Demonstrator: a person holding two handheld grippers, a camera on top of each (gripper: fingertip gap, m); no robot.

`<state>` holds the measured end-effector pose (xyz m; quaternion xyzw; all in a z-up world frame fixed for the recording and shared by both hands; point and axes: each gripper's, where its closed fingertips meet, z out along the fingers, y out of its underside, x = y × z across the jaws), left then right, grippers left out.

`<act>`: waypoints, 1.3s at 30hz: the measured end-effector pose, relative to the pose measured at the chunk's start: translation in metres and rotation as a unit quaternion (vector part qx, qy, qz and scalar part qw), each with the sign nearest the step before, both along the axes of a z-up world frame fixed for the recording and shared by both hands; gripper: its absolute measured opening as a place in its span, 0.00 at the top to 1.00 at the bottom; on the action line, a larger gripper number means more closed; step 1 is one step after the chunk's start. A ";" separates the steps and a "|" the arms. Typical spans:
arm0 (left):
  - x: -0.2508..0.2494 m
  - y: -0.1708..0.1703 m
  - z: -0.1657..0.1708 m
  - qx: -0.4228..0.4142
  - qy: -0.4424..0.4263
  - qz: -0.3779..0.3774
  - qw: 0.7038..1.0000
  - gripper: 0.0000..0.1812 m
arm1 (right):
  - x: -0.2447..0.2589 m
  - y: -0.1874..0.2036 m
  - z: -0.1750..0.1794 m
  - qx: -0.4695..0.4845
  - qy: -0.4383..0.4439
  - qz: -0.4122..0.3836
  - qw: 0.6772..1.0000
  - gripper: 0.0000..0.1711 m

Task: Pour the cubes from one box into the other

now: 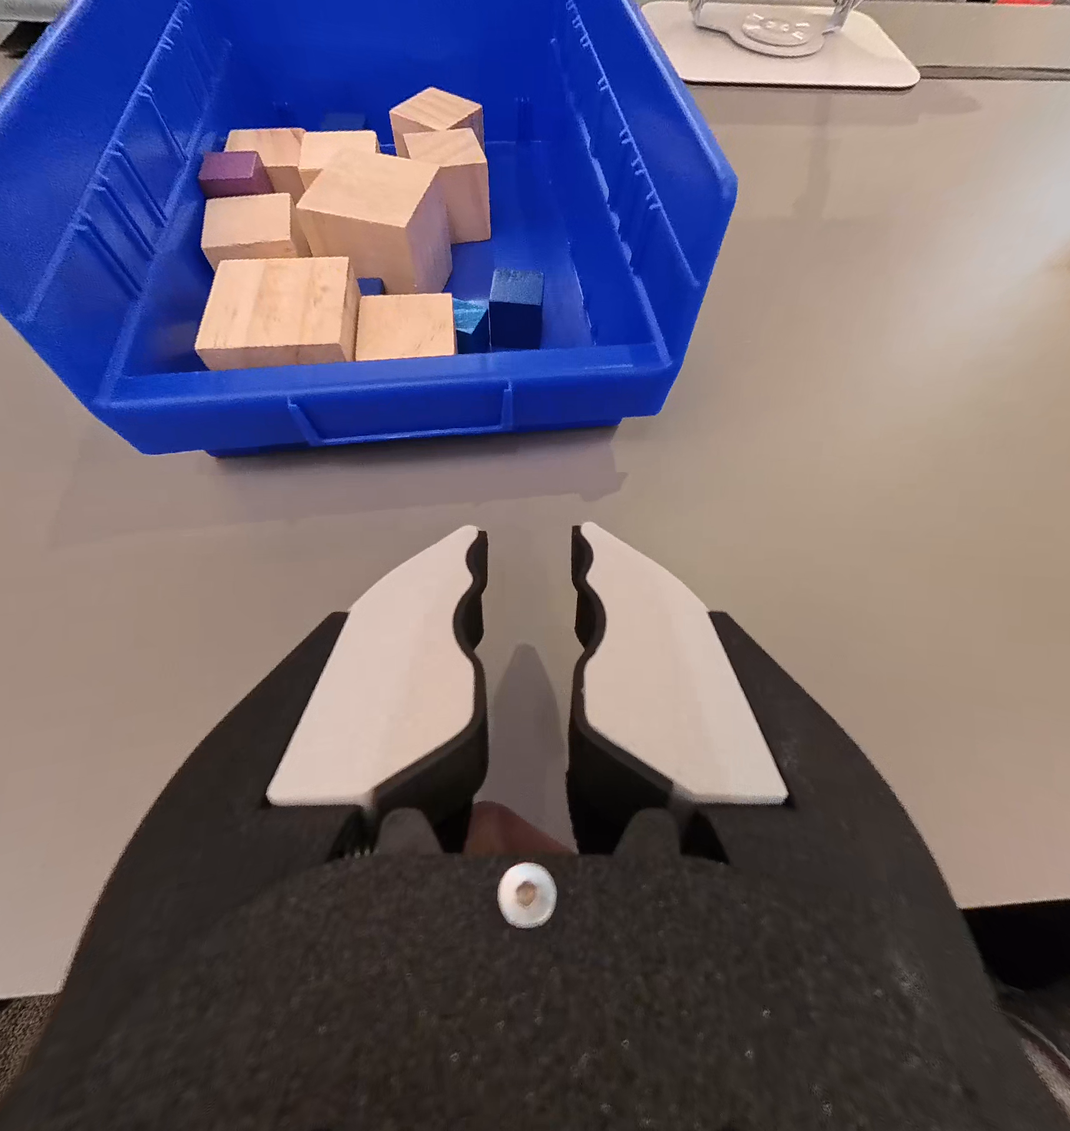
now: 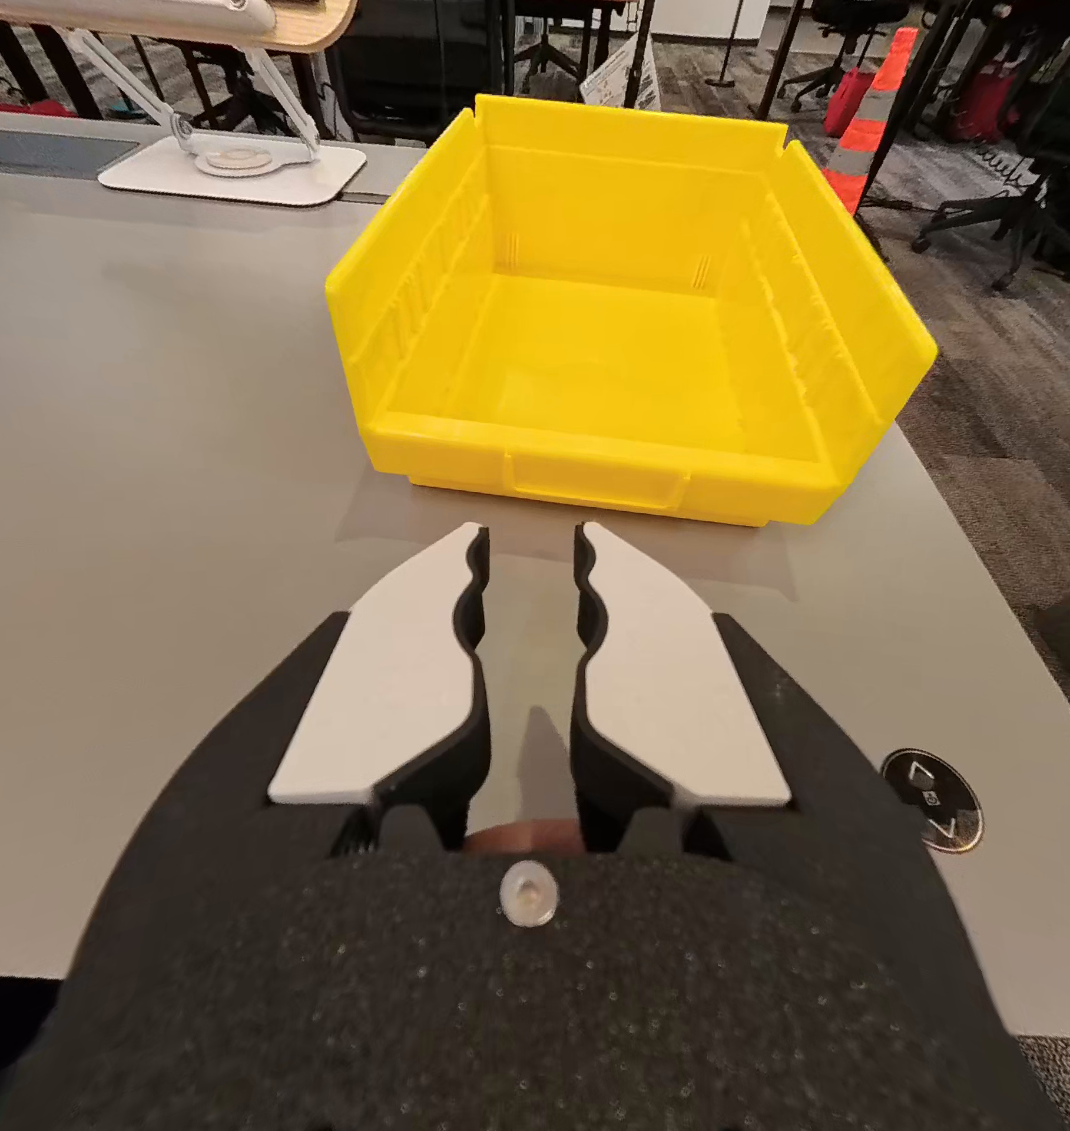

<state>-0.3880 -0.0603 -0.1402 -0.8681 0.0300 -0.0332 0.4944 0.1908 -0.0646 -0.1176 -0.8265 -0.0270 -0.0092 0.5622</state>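
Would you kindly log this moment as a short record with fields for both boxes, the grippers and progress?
source: blue box holding wooden cubes, blue and purple ones too
target: yellow box, empty
left gripper: open, holding nothing, short of the blue box
right gripper: open, holding nothing, short of the yellow box
surface: grey table
progress: pouring not begun

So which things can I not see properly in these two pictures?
- Left wrist view: the blue bin's back wall is cut off by the top edge.
- Small blue cubes are partly hidden by wooden blocks.
- Neither view shows both bins, so their spacing is unknown.
- Right wrist view: the table grommet is partly covered by the right gripper.
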 end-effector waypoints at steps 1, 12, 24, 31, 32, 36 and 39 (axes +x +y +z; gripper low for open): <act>0.001 0.000 0.000 -0.001 0.000 -0.002 1.000 0.86 | 0.000 0.000 -0.001 -0.002 0.000 0.000 1.000 0.85; 0.000 0.000 0.019 -0.004 -0.055 -0.013 0.998 0.83 | -0.001 0.000 -0.004 -0.011 0.008 0.003 1.000 0.85; -0.102 0.156 0.130 -0.147 -0.057 -0.046 0.986 0.78 | -0.022 -0.002 -0.004 -0.015 -0.036 0.025 0.999 0.85; -0.145 0.264 0.091 -0.316 -0.071 -0.032 0.945 0.77 | -0.036 -0.002 -0.019 -0.046 -0.025 0.038 0.998 0.85; -0.148 0.276 0.085 -0.326 -0.041 -0.034 0.944 0.77 | -0.037 -0.002 -0.019 -0.047 -0.025 0.038 0.998 0.85; -0.156 0.318 0.077 -0.325 0.135 -0.128 0.927 0.76 | -0.037 0.002 -0.025 -0.055 -0.020 0.034 0.998 0.85; -0.153 0.329 0.069 -0.328 0.199 -0.238 0.892 0.76 | -0.040 0.005 -0.030 -0.068 -0.007 0.034 0.997 0.85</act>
